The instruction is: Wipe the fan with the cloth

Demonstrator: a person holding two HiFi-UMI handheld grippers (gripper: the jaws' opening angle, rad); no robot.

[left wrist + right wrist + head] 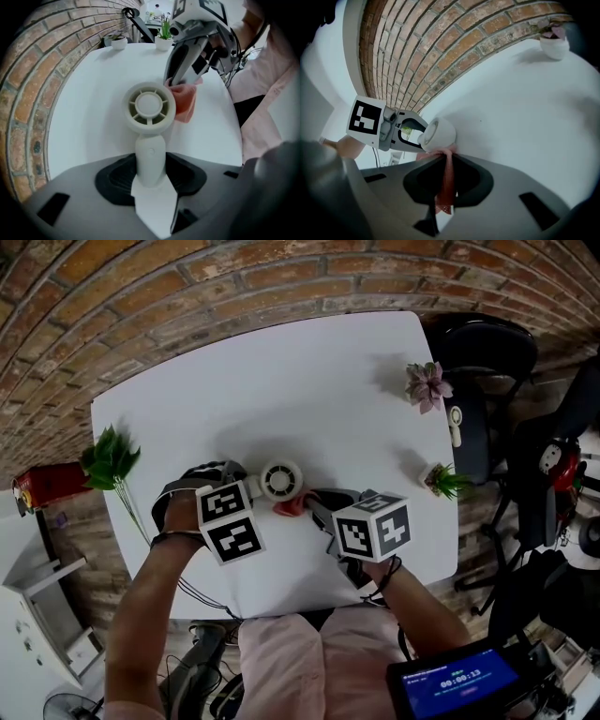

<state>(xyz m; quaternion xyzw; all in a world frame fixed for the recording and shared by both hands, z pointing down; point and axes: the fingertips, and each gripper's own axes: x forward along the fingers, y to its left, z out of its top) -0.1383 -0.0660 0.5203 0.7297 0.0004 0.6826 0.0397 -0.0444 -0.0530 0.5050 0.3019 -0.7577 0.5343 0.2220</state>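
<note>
My left tongs (150,165) pinch the fan (149,108) by its handle; my right tongs (444,161) pinch the pink cloth (448,182) against its head.

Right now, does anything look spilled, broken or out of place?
Nothing stands out. The left tool holds the fan by its handle, the right tool holds the cloth against its rim, and both plants stand upright.

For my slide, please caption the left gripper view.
Left gripper holds the white fan by its handle; right gripper holds the pink cloth against its rim.
</note>
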